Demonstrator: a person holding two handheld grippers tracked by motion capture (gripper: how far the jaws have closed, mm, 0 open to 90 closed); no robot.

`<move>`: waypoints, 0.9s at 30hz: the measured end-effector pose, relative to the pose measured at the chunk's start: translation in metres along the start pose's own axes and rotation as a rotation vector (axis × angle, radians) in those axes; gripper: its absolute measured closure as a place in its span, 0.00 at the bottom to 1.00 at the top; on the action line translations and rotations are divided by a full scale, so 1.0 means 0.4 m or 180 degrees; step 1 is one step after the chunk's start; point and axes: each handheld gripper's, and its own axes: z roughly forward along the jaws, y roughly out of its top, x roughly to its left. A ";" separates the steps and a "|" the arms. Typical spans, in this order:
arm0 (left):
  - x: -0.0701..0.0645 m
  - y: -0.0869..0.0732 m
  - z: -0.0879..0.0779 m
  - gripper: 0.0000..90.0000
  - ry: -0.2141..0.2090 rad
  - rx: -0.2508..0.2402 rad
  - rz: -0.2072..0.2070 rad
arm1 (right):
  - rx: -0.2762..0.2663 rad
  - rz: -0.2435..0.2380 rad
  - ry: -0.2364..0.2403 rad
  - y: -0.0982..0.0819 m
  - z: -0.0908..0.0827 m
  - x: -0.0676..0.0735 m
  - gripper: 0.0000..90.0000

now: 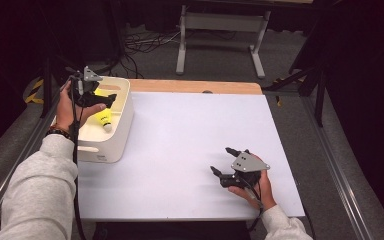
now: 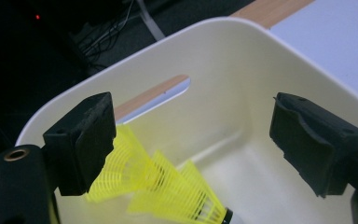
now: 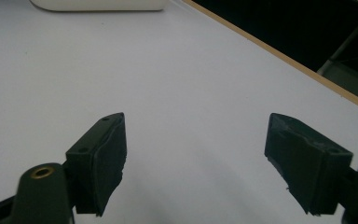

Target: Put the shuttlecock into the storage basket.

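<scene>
yellow mesh-skirted shuttlecocks (image 2: 168,191), dark-banded tip, lying in cream bin (image 2: 242,60)

Left gripper (image 1: 101,99) held up at far left in the left hand (image 1: 70,107), jaws spread wide with nothing pressed between the pads, forearm in a grey sleeve (image 1: 40,195) reaching forward. Right gripper (image 1: 223,162) low at near right in the right hand (image 1: 260,187), pointing left, jaws wide apart and empty.
</scene>
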 end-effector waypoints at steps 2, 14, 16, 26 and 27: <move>-0.006 0.005 -0.011 0.18 -0.0005 -0.0078 0.0041 | -0.0007 0.0006 -0.0001 0.000 -0.001 -0.001 0.24; -0.041 0.026 -0.069 0.19 -0.0144 -0.0463 0.0171 | -0.0056 0.0008 -0.0032 0.002 -0.007 -0.002 0.24; -0.046 0.029 -0.076 0.19 -0.0177 -0.0507 0.0197 | -0.0065 0.0008 -0.0031 0.003 -0.007 -0.002 0.24; -0.077 0.022 -0.109 0.18 -0.0400 -0.0725 0.0246 | -0.0101 0.0017 -0.0013 0.006 -0.010 0.002 0.24; -0.080 0.021 -0.112 0.18 -0.0415 -0.0743 0.0257 | -0.0105 0.0018 -0.0009 0.007 -0.011 0.002 0.23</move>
